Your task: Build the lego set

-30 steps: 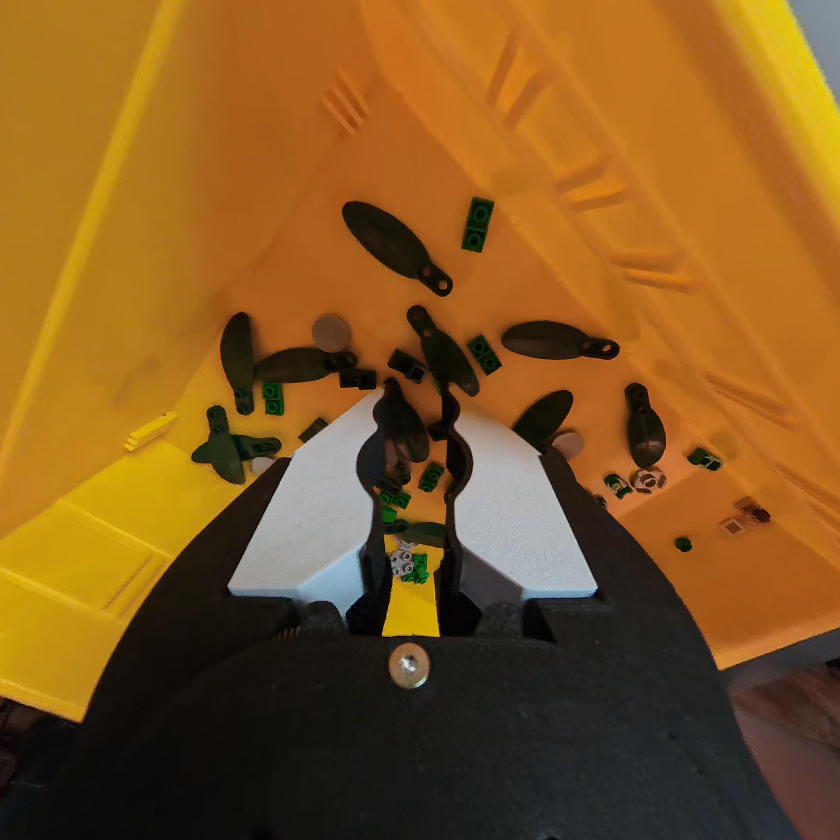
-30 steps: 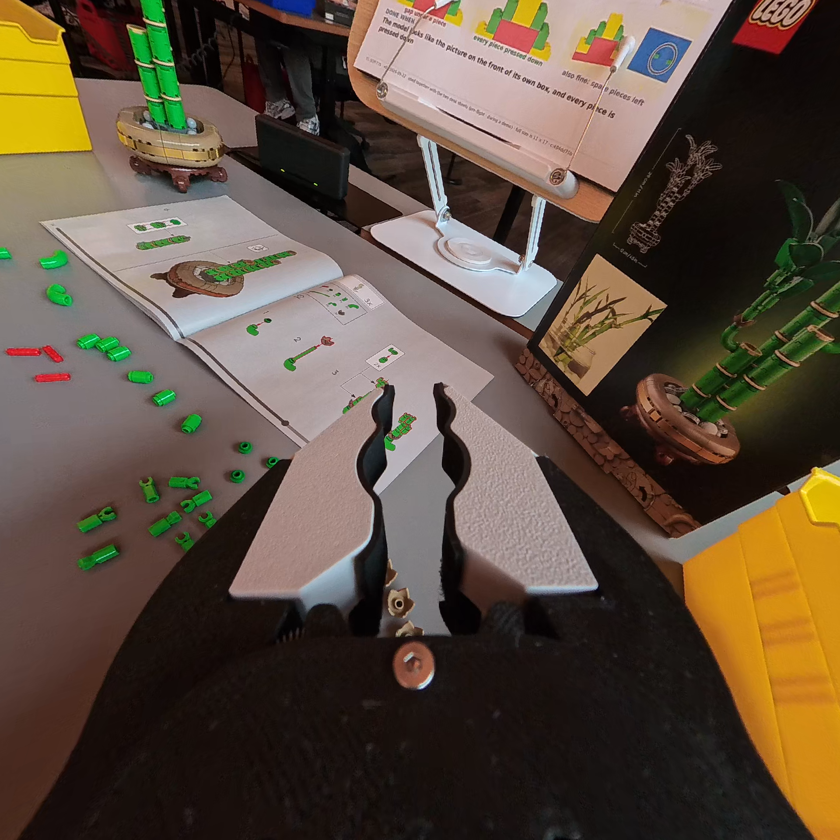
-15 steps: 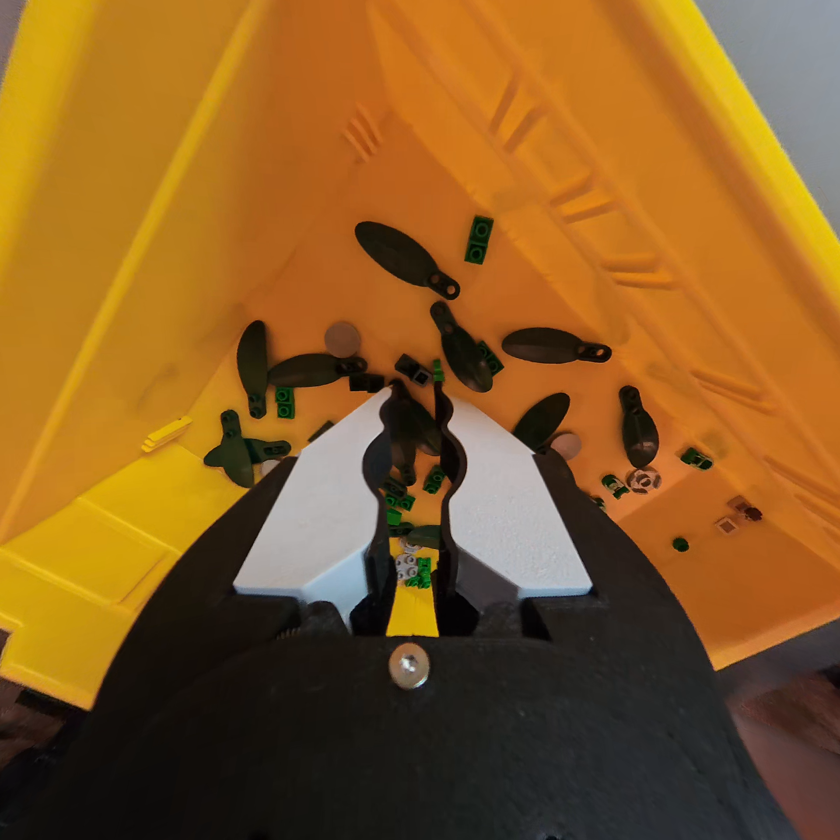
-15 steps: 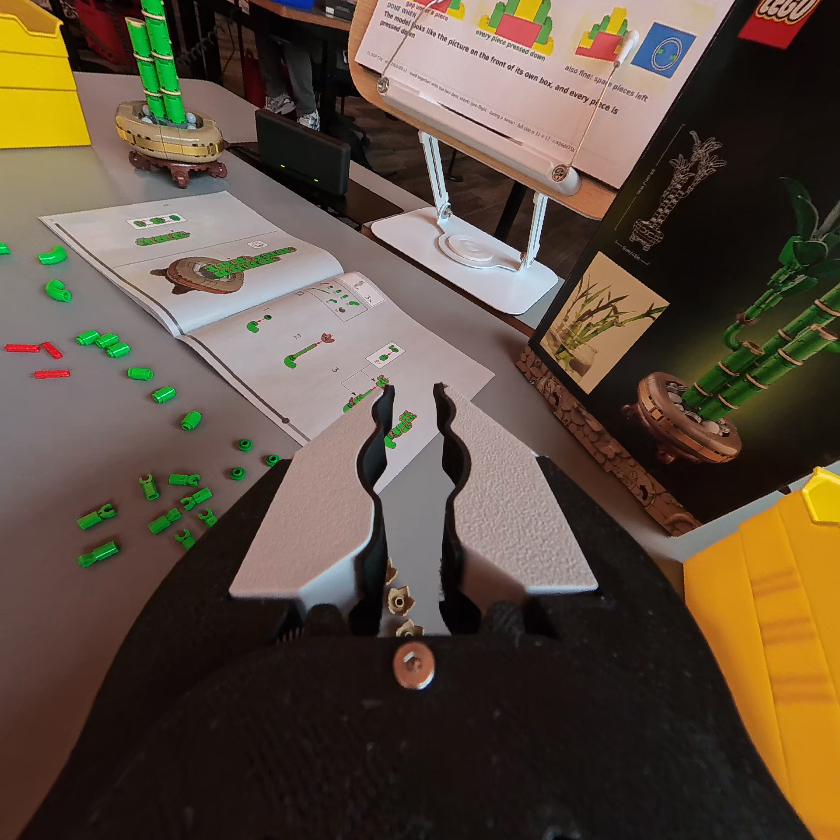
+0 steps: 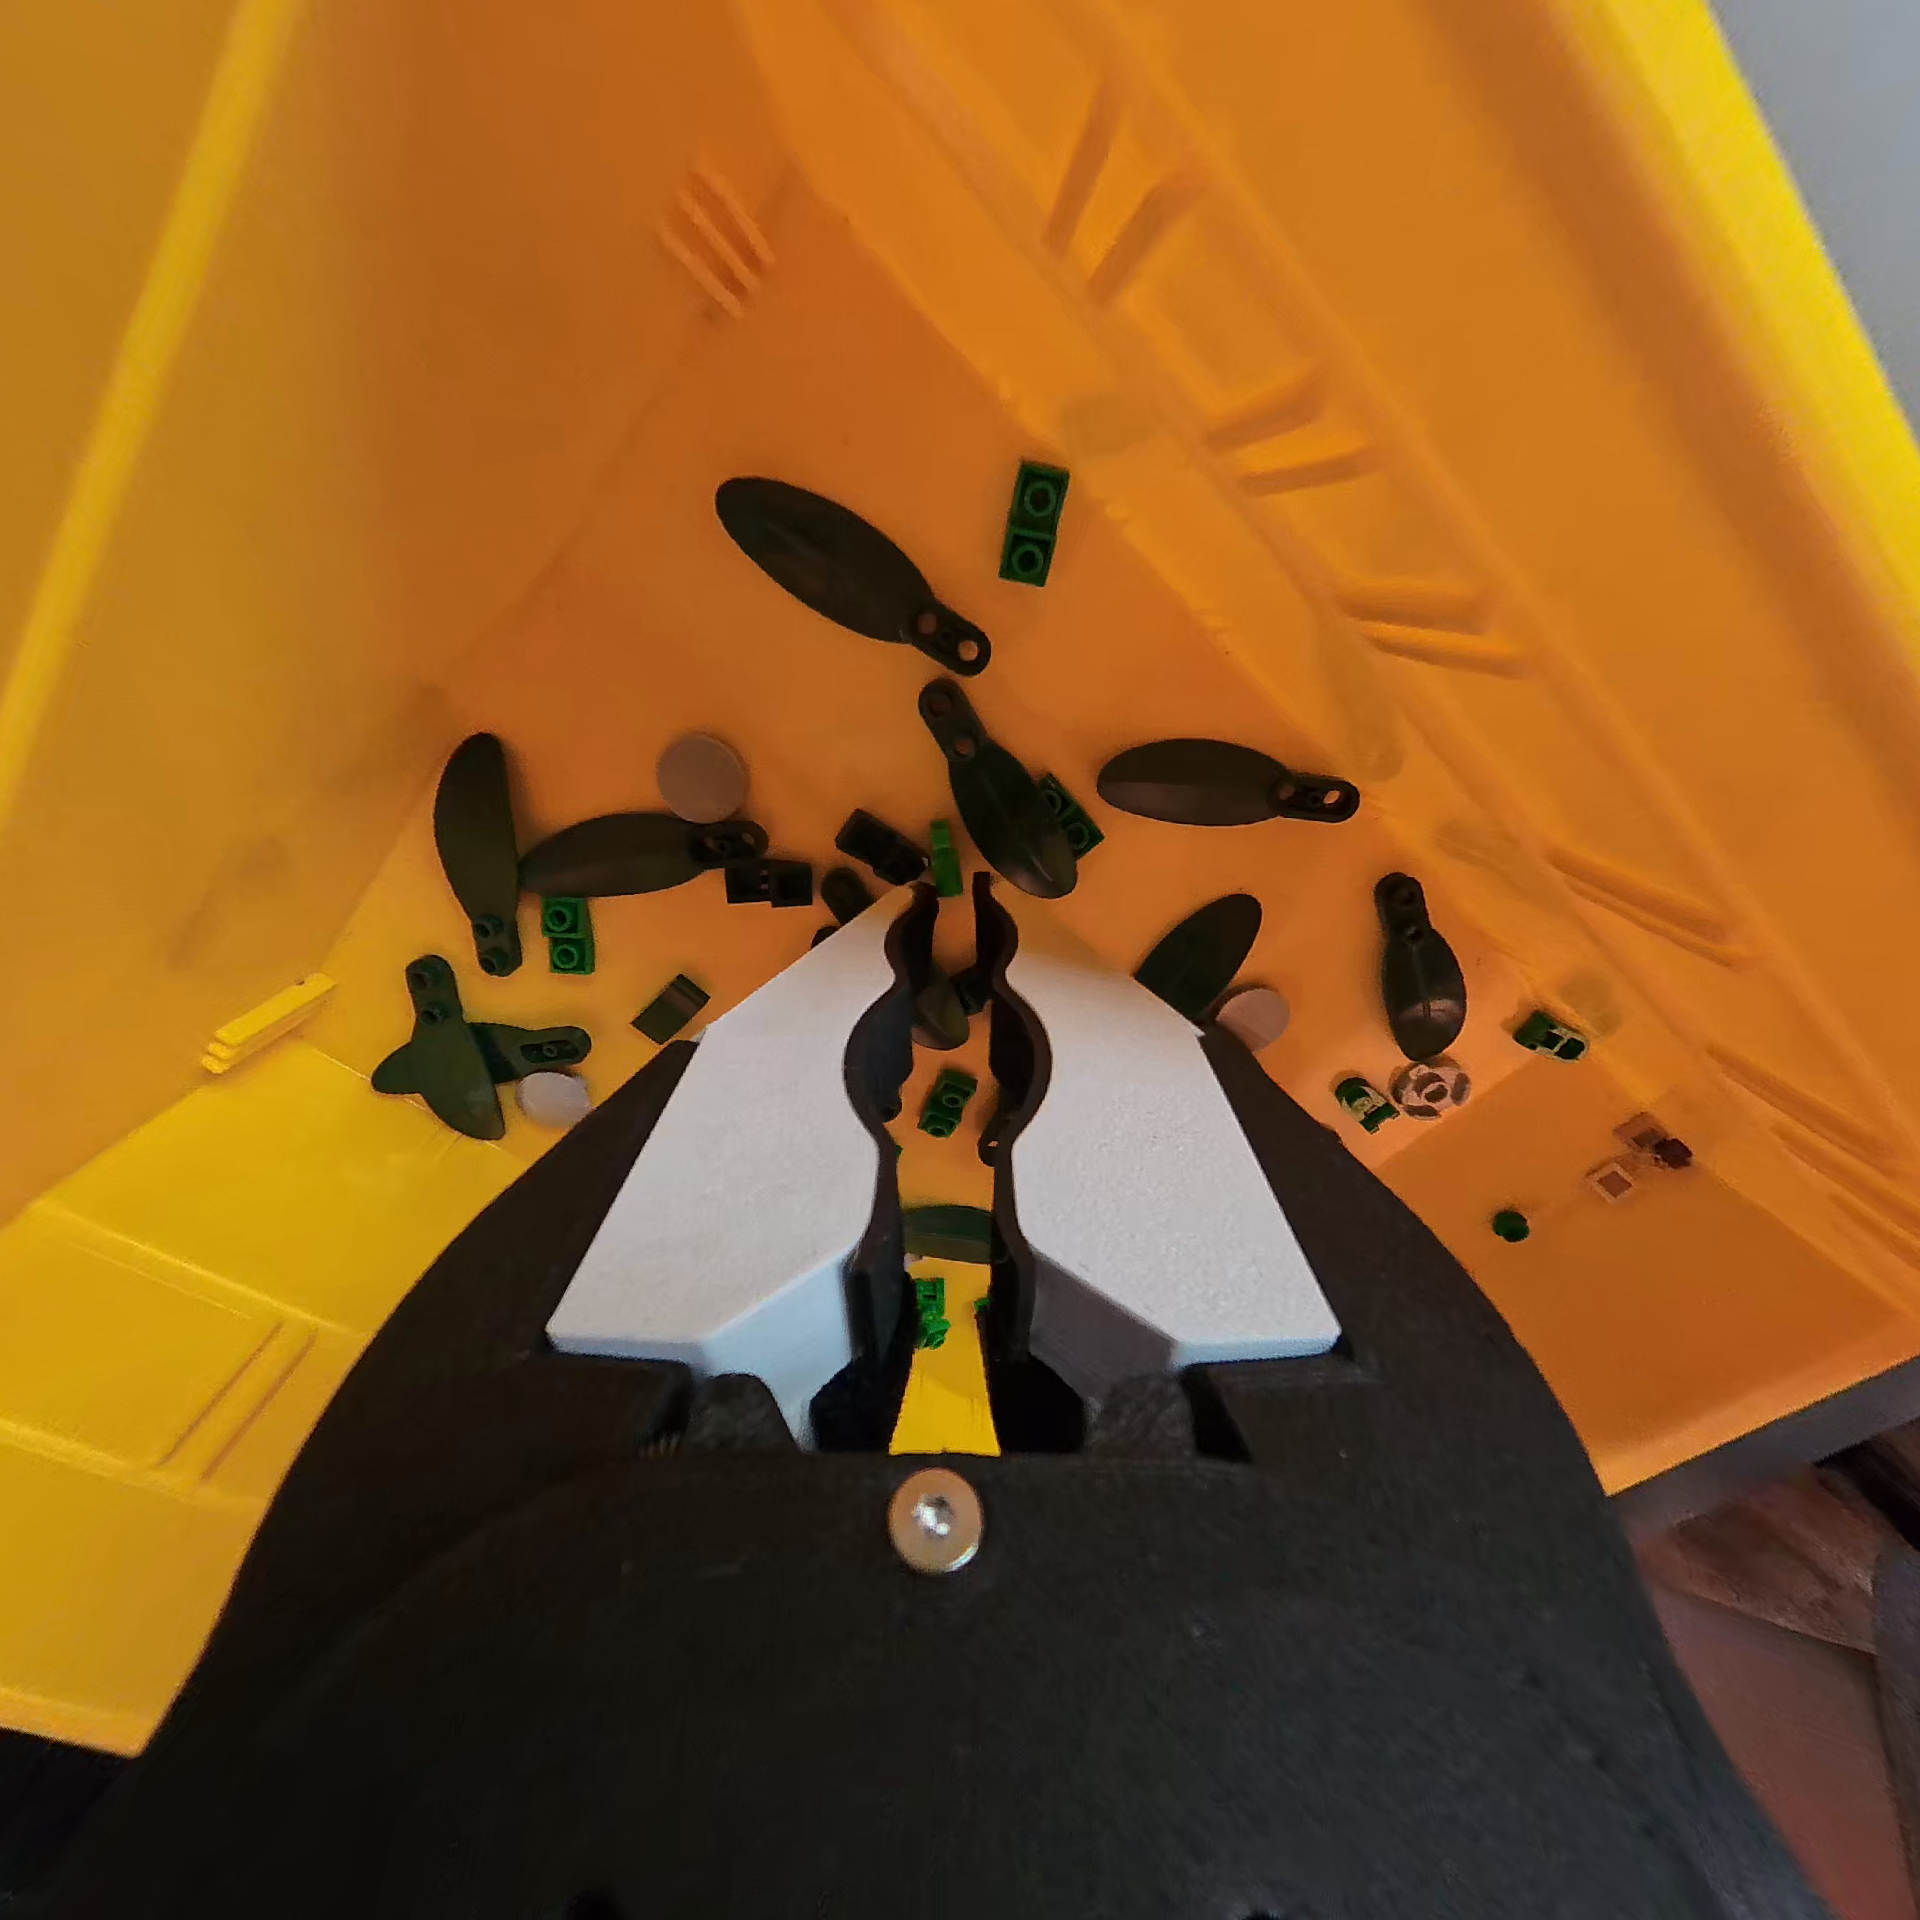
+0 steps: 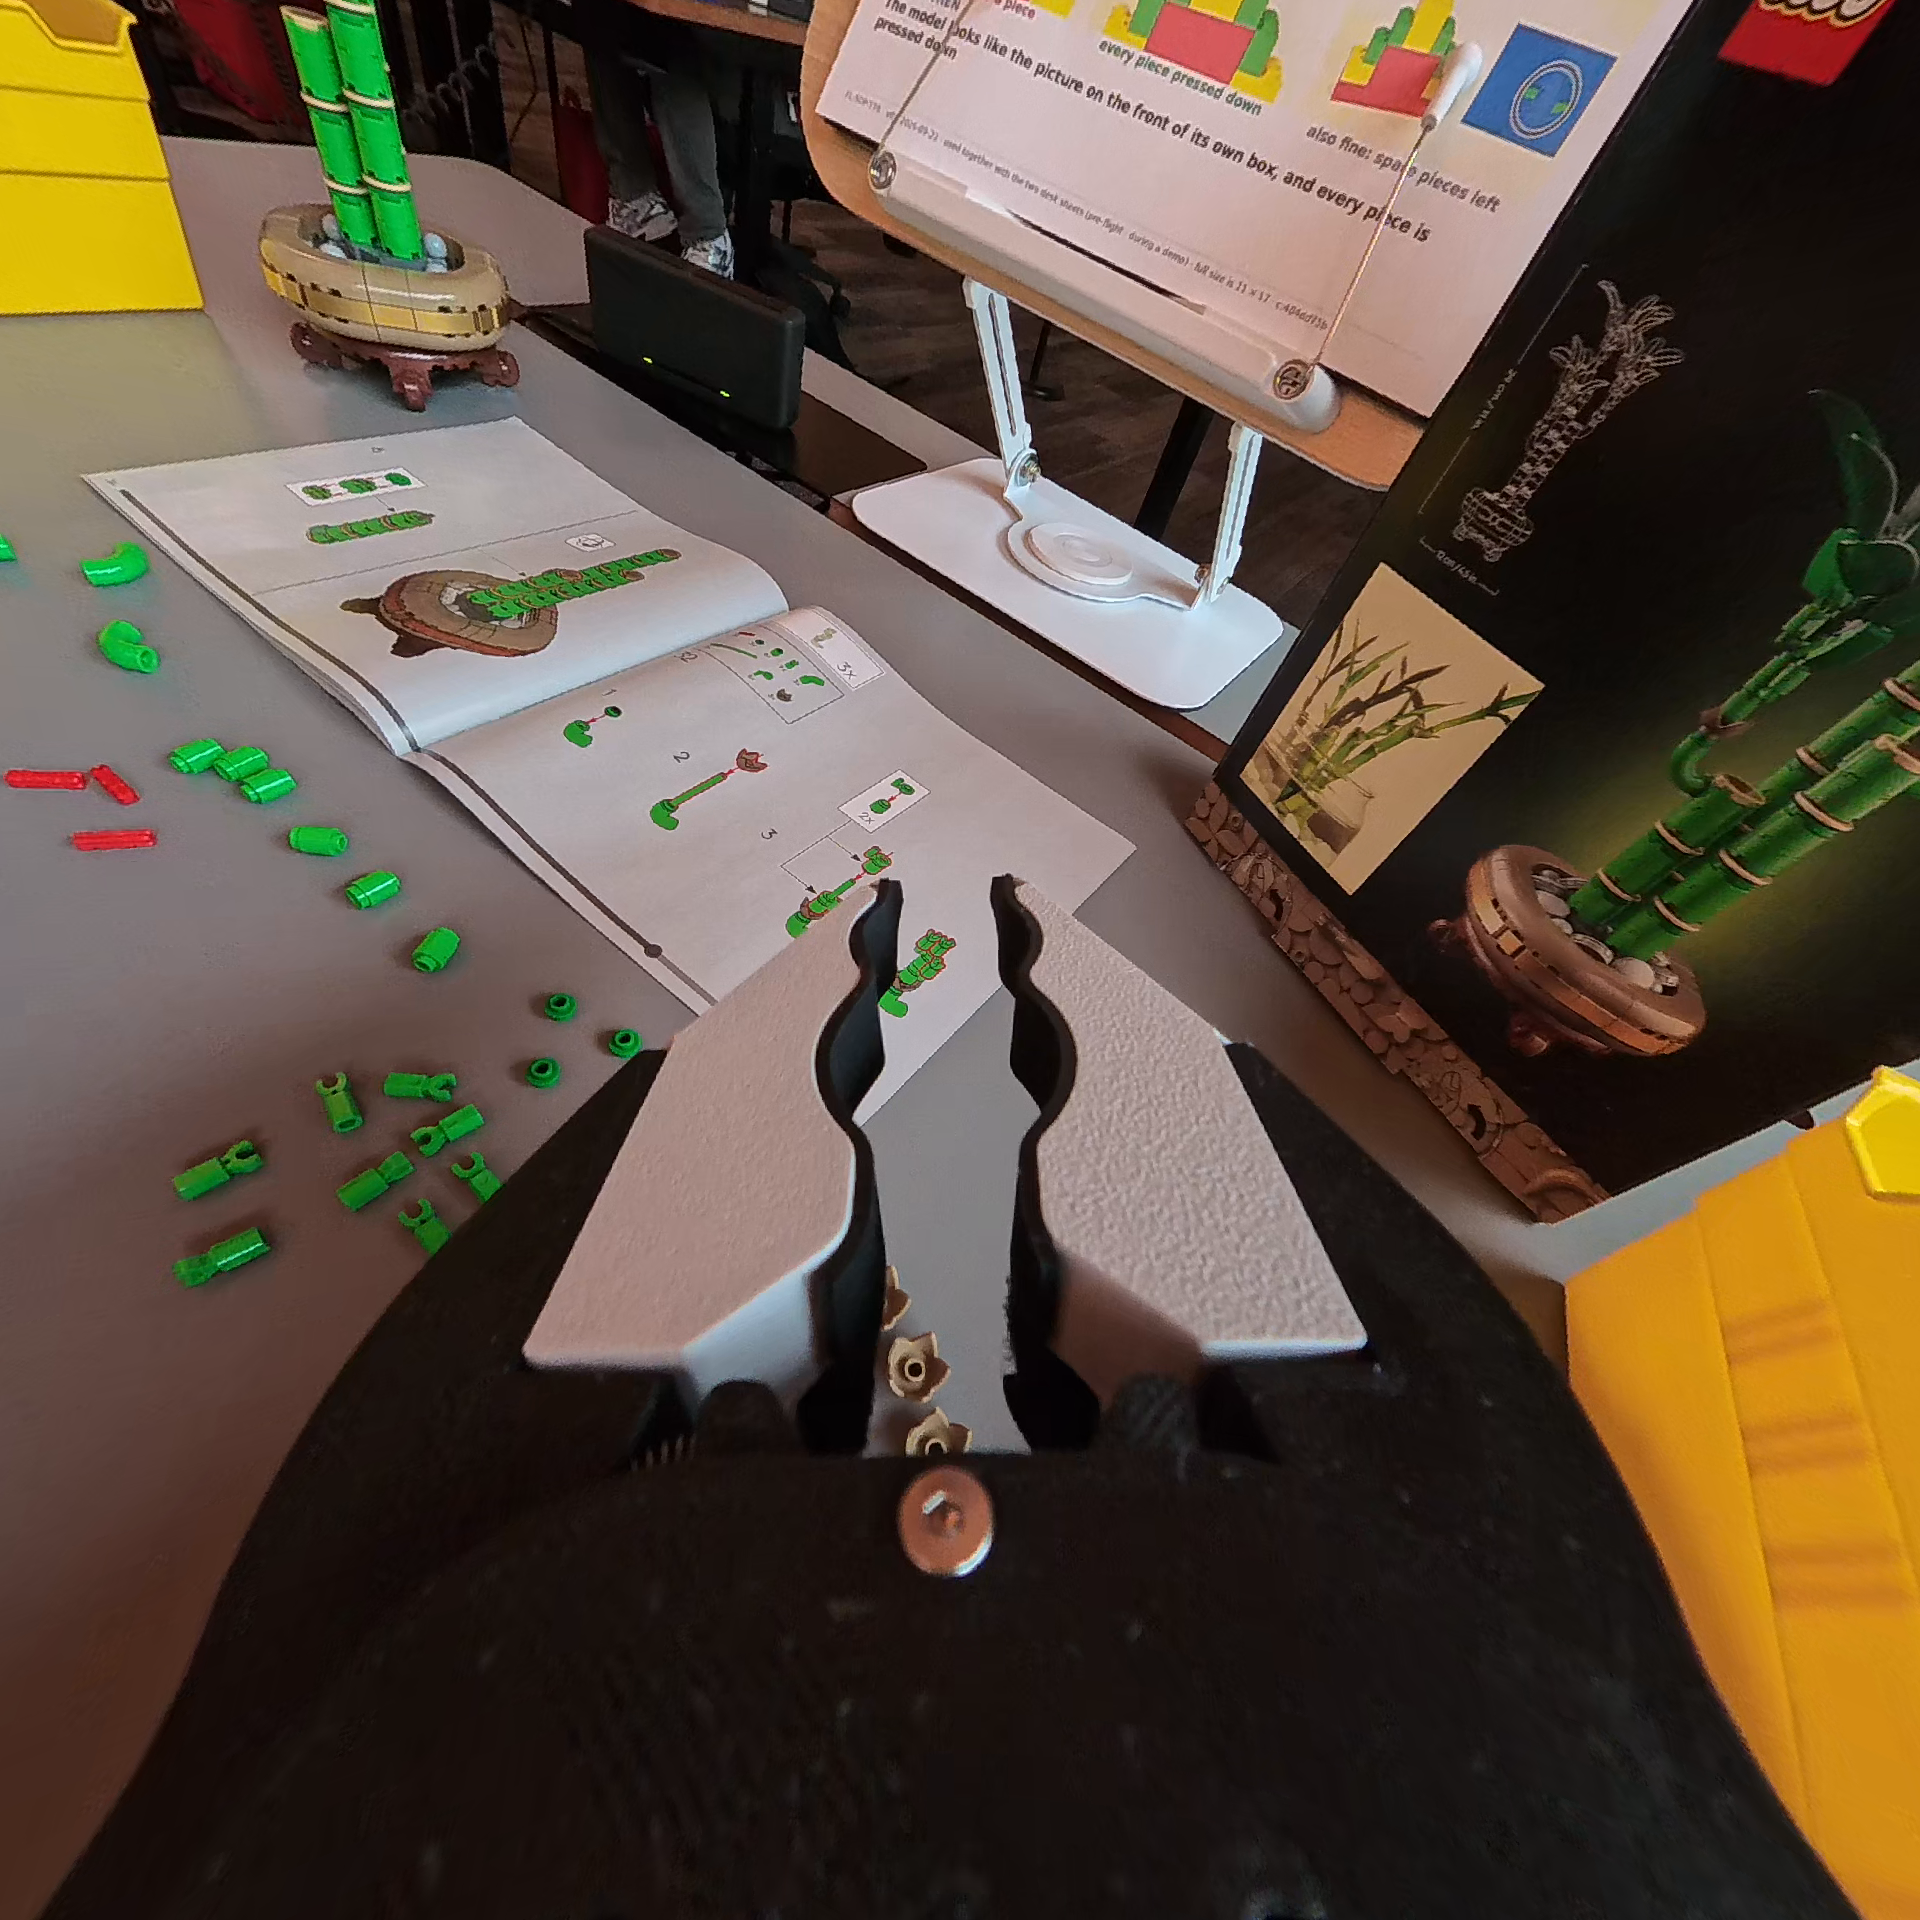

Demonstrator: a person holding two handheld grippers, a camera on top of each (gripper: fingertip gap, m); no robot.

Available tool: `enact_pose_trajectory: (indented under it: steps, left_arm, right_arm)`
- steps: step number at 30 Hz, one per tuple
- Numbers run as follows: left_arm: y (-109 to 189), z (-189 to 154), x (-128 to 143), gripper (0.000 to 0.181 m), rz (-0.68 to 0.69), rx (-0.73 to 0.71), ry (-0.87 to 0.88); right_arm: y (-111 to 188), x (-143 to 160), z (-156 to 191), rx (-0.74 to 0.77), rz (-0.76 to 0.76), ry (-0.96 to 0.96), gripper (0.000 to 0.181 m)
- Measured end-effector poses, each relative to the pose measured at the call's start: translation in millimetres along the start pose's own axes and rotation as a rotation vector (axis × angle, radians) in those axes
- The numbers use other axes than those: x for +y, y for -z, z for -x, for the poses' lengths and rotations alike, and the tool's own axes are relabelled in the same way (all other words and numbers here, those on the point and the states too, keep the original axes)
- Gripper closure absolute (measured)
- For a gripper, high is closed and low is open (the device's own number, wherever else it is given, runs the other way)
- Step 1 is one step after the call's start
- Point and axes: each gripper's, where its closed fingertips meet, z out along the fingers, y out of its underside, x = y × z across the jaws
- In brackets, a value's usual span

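Observation:
My left gripper reaches into a yellow bin of loose pieces. Its jaws stand a narrow gap apart. A small bright green piece lies right at the tips, and it does not fill the gap. A dark green leaf shows between the fingers lower down. More dark leaves and green plates lie on the bin floor. My right gripper is open and empty, above the near corner of the open instruction booklet. Tan flower pieces lie on the table under it.
The partly built bamboo model stands at the back left. Green pieces and red pins are scattered on the grey table. The set's box, a white sheet stand and yellow bins ring the right side. My right fingertips sit around 60 cm from my left ones. Between my left fingertips and the partly built bamboo model there is roughly 20 cm.
My left gripper's jaws have narrowed from a wide gap to a thin one, and it has shifted a little inside the bin. The right gripper has stayed still.

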Motion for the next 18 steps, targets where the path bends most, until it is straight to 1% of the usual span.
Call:
enact_pose_trajectory:
  steps: [6, 10, 12, 14, 16, 18]
  left_arm:
    - [-4, 0, 0, 0.177, 0.013, -0.003, -0.012]
    - [6, 7, 5, 0.179, 0.009, -0.047, 0.000]
    - [19, 9, 3, 0.178, -0.034, -0.063, 0.019]
    - [39, 13, 0, 0.178, -0.102, -0.097, 0.047]
    - [65, 13, -3, 0.178, -0.186, -0.148, 0.074]
    - [99, 9, -11, 0.178, -0.319, -0.224, 0.099]
  right_arm:
    - [0, 0, 0, -0.001, 0.001, 0.002, 0.164]
    - [2, -3, 1, -0.002, -0.010, 0.007, 0.164]
    - [5, -9, 3, -0.005, -0.027, 0.014, 0.164]
    - [9, -18, 4, -0.006, -0.058, 0.028, 0.164]
    - [15, -32, 7, -0.009, -0.115, 0.031, 0.164]
    - [21, -44, 10, -0.007, -0.163, 0.038, 0.164]
